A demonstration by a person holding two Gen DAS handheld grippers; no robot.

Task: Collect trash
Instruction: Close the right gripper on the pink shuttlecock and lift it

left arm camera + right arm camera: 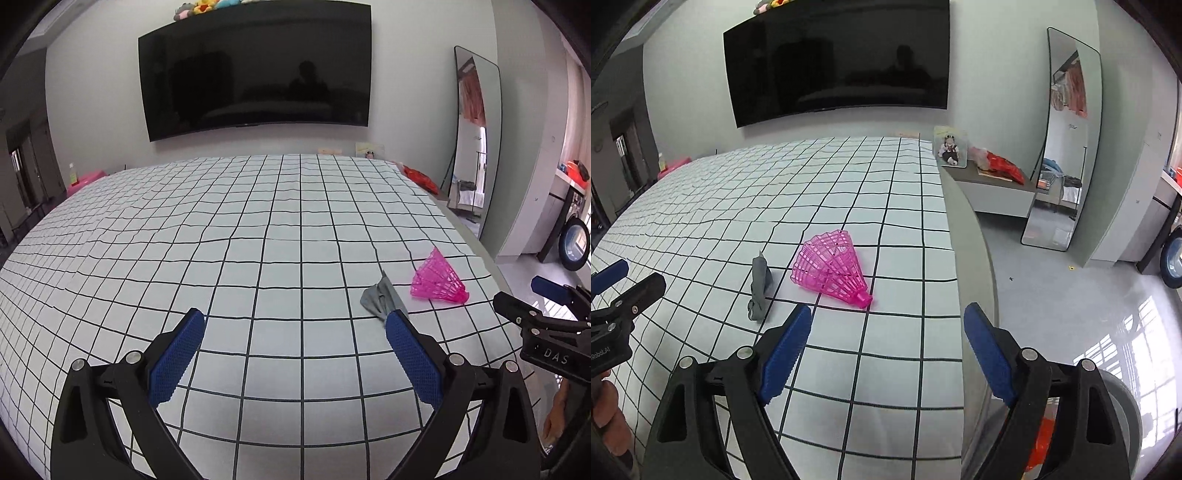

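Near the bed's (pixel 886 206) right edge lie a pink shuttlecock (pixel 833 267) and grey scrap (pixel 760 288) (likely trash); both grippers, left (pixel 295 334) and right (pixel 886 325), gape empty in approach, needing descent onto one.

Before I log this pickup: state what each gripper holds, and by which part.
Nothing is held. The left gripper and right gripper are both open and empty; the pink shuttlecock and grey scrap lie untouched on the bed.

Translucent pink plastic shuttlecock (pixel 833 267), ribbed and glossy; beside it a matt grey cloth scrap (pixel 760 291). Bed sheet (pixel 868 192) soft checked fabric. Tongs' pads (pixel 786 350) rough, dimpled blue rubber.
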